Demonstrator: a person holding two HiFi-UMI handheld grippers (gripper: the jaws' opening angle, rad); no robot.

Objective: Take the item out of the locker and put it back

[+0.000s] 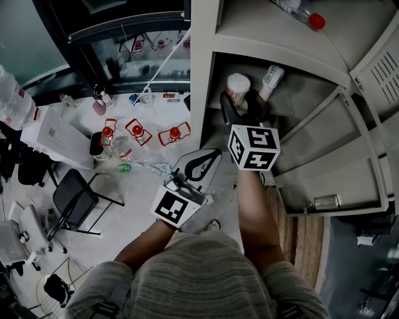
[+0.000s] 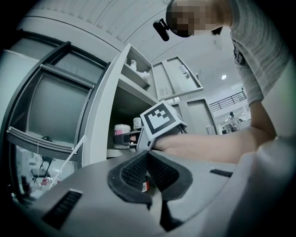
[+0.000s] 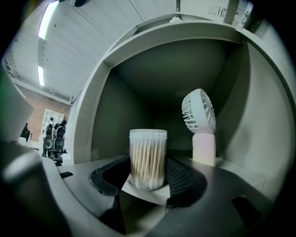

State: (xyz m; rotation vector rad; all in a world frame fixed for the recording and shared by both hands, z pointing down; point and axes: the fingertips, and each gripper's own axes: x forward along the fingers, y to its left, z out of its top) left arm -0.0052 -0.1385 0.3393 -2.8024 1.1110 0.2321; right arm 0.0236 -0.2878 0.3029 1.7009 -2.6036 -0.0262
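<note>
head view looks down on the right gripper [image 1: 242,103] reaching level into the open locker [image 1: 202,75], into its middle compartment. we see the cotton swab jar [image 1: 238,84] standing upright on that compartment's floor, near the locker's front edge, between the two jaws. right gripper view settles the grip: the jaws are narrowed onto the clear jar, each pad against one side of it at the tips, while its base rests on the locker shelf. deeper in the same compartment, toward the locker's right wall, a small white handheld fan [image 3: 199,125] stands apart from the jar. one compartment up in the locker lies a bottle [image 1: 310,19] with a red cap. the locker's door [image 1: 330,149] hangs open on its right side. our left gripper [image 1: 209,161] hangs outside the locker, just in front of its left frame. left gripper view shows its pads meeting at the tips with nothing between them, and beyond them the right forearm [image 2: 212,148] stretched toward the locker.
</note>
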